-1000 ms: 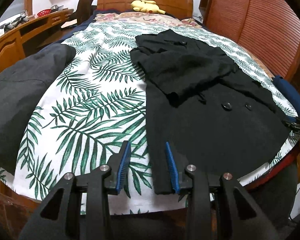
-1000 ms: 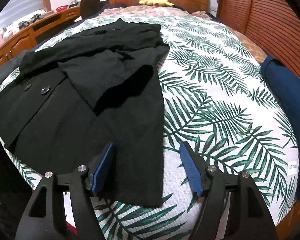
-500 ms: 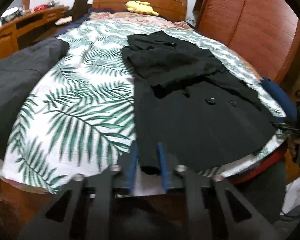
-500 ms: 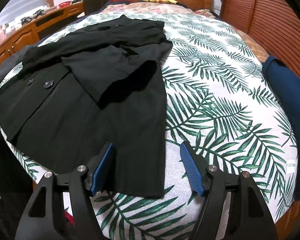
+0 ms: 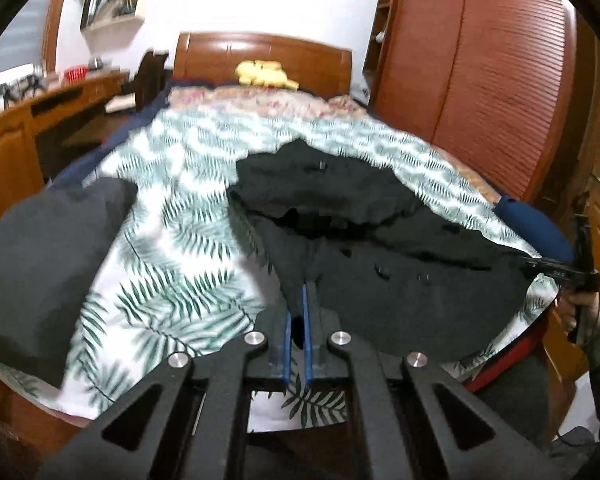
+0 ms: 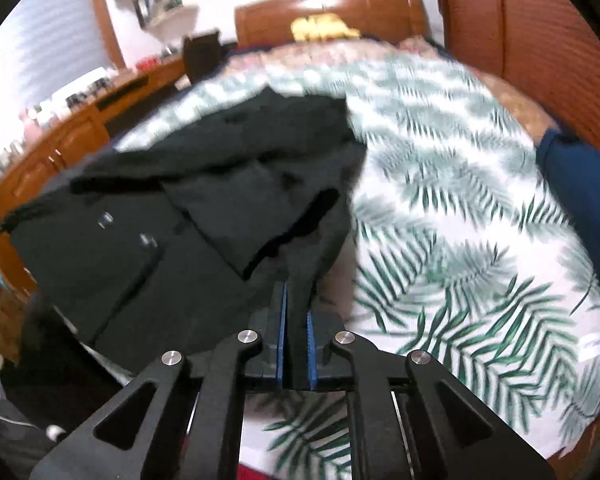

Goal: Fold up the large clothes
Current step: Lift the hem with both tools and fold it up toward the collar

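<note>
My left gripper [image 5: 297, 316] clamped on black coat [image 5: 380, 248] hem at bed [image 5: 188, 240] foot; right gripper [image 6: 296, 320] clamped on hem too.

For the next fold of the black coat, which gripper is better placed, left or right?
Neither clearly: the left gripper and the right gripper each pinch a bottom hem corner of the black coat, so lifting both together seems best.
</note>
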Motion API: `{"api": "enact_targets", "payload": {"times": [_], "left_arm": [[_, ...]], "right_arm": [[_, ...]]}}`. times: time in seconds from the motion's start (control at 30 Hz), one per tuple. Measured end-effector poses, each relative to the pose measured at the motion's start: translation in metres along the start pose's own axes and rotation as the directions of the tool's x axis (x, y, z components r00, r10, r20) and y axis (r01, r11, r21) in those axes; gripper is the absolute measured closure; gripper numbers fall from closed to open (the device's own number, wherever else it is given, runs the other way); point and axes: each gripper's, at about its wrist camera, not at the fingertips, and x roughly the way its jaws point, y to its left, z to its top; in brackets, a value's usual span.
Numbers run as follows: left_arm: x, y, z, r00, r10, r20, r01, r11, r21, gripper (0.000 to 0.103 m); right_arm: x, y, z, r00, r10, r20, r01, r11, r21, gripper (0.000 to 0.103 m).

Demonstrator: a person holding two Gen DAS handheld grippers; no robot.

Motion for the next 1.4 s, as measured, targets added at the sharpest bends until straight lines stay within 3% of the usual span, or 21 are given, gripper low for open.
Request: {"api": "enact_targets", "payload": {"times": [0.3, 0.53, 0.8, 0.97, 1.2, 1.4], "left_arm": [[-0.103, -0.001, 0.006, 0.987, 0.031, 0.160, -0.032, 0.999, 0.004, 0.101], [-0.146, 0.010, -0.014, 0.981, 0.053, 0.188, -0.048, 0.998, -0.026, 0.101], [-0.116, 0.023, -0.028, 0.990, 0.075, 0.116, -0.067, 0.996, -0.067, 0.101], [-0.104, 0.023, -0.022, 0.991, 0.073, 0.114, -0.066, 0.996, -0.064, 0.101], [-0.073, 0.022, 0.026, 0.987, 0.094, 0.134, -0.092, 0.996, -0.021, 0.101], [-0.009, 0.027, 0.079, 0.982, 0.151, 0.113, -0.154, 0.988, 0.015, 0.101]], "right_arm": [[-0.102, 0.039, 0.005, 0.989, 0.054, 0.137, -0.047, 0.998, -0.051, 0.098], [-0.149, 0.064, -0.004, 0.980, 0.101, 0.172, -0.085, 0.992, -0.098, 0.098], [-0.127, 0.073, -0.013, 0.987, 0.085, 0.136, -0.068, 0.990, -0.123, 0.098], [-0.109, 0.069, -0.017, 0.990, 0.070, 0.123, -0.057, 0.993, -0.101, 0.098], [-0.083, 0.057, 0.012, 0.987, 0.024, 0.157, -0.008, 0.995, -0.102, 0.098], [-0.032, 0.045, 0.053, 0.985, -0.010, 0.172, 0.037, 0.988, -0.151, 0.098]]}}
